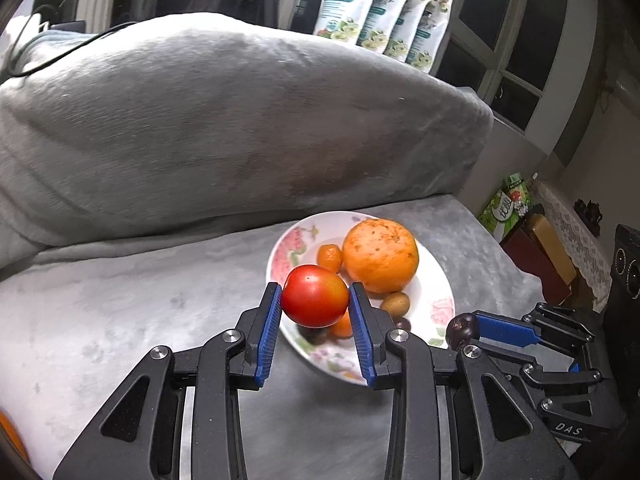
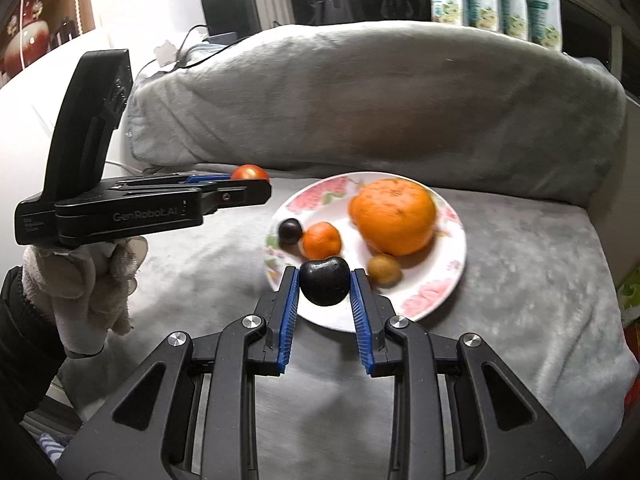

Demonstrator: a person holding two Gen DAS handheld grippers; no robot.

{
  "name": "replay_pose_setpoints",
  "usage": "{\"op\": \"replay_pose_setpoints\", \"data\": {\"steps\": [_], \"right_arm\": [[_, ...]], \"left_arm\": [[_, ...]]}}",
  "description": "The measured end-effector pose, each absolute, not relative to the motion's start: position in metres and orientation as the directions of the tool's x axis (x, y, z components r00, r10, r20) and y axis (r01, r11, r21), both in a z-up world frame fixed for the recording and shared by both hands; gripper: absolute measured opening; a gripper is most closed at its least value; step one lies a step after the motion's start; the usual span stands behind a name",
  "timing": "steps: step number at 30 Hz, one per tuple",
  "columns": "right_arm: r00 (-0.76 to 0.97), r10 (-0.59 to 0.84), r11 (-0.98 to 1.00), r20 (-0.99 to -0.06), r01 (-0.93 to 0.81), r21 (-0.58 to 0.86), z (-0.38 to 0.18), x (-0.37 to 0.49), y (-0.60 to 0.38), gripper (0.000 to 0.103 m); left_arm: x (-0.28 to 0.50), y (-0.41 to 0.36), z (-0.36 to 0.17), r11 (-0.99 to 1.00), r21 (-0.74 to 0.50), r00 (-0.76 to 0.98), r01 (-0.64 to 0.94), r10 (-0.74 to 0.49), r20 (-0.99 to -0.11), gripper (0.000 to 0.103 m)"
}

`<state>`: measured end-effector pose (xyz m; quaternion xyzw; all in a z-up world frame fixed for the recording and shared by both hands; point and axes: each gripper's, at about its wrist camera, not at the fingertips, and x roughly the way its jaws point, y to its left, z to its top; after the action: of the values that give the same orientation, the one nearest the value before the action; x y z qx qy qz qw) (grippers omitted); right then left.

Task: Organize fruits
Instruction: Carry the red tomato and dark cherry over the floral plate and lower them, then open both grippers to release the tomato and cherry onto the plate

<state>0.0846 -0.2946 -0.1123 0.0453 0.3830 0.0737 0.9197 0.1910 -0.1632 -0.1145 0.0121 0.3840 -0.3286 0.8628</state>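
plate [image 2: 452, 264]: 1 big orange [image 2: 394, 216], 2 mandarins, 1 kiwi, 1 dark plum | left tongs [image 1: 315, 300] clamp tomato [image 1: 315, 295] | right tongs [image 2: 325, 284] clamp plum [image 2: 324, 280], both above plate's near rim

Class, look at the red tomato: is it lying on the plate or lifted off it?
Lifted off. The left tongs are shut on the tomato, carrying it in the air above the plate, with other fruit showing beneath it.

Grey plush sofa [image 1: 224, 128] — dark windows [image 1: 516, 44] behind
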Motion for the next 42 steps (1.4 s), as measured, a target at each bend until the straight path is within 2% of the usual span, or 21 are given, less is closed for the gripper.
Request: {"op": "replay_pose_setpoints", "data": {"steps": [30,32,33,34,35,37,42], "right_arm": [[0.669,0.195,0.98,-0.717,-0.101,0.172,-0.129,0.098,-0.31,0.028],[0.67,0.195,0.98,-0.716,-0.102,0.172,-0.128,0.099,-0.31,0.034],[0.672,0.193,0.98,-0.715,-0.101,0.17,-0.128,0.099,-0.31,0.038],[0.678,0.188,0.981,-0.711,-0.097,0.166,-0.126,0.099,-0.31,0.053],[0.684,0.184,0.982,-0.706,-0.095,0.163,-0.125,0.099,-0.31,0.062],[0.693,0.183,0.982,-0.697,-0.096,0.162,-0.122,0.098,-0.31,0.064],[0.695,0.176,0.984,-0.697,-0.101,0.147,-0.119,0.097,-0.308,0.067]], "left_arm": [[0.203,-0.199,-0.12,0.776,-0.204,0.47,0.597,-0.544,-0.695,0.033],[0.204,-0.199,-0.119,0.776,-0.203,0.471,0.597,-0.544,-0.695,0.033],[0.203,-0.199,-0.119,0.776,-0.202,0.473,0.597,-0.544,-0.693,0.038],[0.203,-0.199,-0.118,0.776,-0.203,0.474,0.598,-0.546,-0.691,0.041],[0.203,-0.199,-0.118,0.775,-0.203,0.475,0.599,-0.547,-0.689,0.044],[0.203,-0.199,-0.116,0.774,-0.201,0.477,0.6,-0.548,-0.687,0.046],[0.202,-0.198,-0.113,0.776,-0.197,0.486,0.6,-0.548,-0.681,0.066]]}}
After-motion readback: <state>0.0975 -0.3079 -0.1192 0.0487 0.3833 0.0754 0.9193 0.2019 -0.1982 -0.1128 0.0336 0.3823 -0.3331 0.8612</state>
